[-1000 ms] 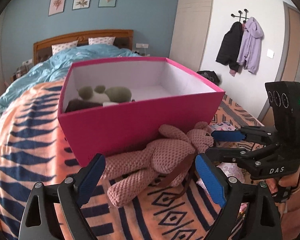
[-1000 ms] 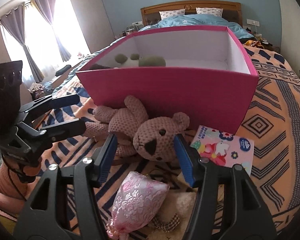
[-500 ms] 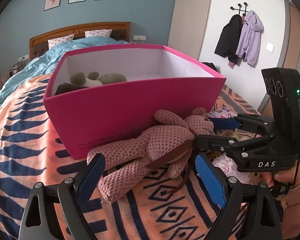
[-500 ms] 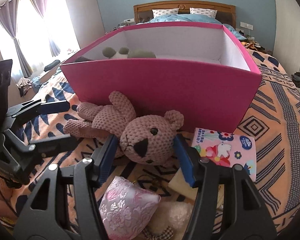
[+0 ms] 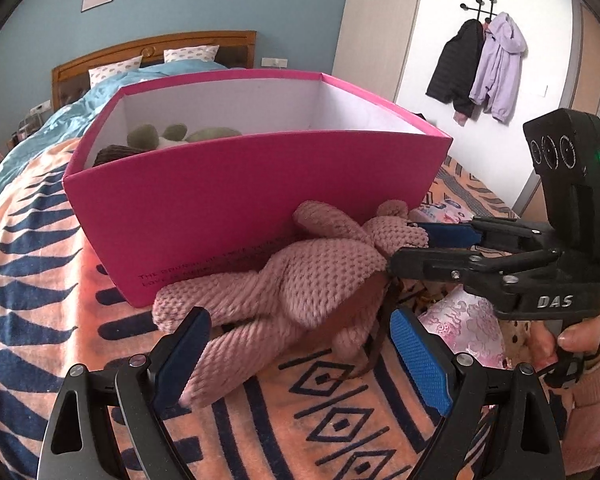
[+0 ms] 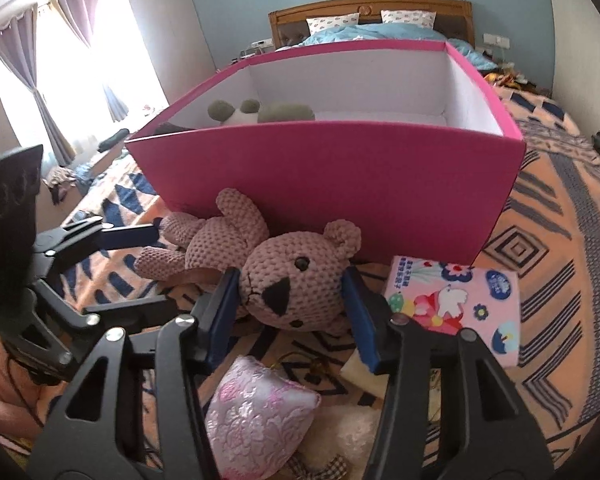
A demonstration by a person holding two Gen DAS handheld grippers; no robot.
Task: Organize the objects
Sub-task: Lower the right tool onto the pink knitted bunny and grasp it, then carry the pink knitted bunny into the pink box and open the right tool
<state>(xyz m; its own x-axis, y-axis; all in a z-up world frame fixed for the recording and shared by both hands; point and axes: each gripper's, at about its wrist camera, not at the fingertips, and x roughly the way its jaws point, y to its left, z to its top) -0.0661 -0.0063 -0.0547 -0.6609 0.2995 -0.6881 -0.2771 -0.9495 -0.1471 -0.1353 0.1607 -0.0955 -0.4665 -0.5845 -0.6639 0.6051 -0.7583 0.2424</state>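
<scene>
A pink knitted teddy bear (image 5: 300,280) lies on the patterned bedspread against the front wall of a large magenta box (image 5: 260,184). My left gripper (image 5: 300,344) is open with its fingers on either side of the bear's legs and body. My right gripper (image 6: 290,292) has its blue pads against both sides of the bear's head (image 6: 296,284), which rests on the bed. The box (image 6: 340,168) holds a green and white plush toy (image 6: 256,112). The right gripper also shows in the left wrist view (image 5: 428,244).
A pink floral pouch (image 6: 260,404) and a cream plush (image 6: 340,436) lie under the right gripper. A pink tissue pack (image 6: 456,300) lies right of the bear. Pillows and a blue duvet (image 6: 364,32) lie behind the box.
Both grippers have moved closer to the bear. The right gripper's pads now touch the head on both sides. The left gripper's fingers now straddle the legs.
</scene>
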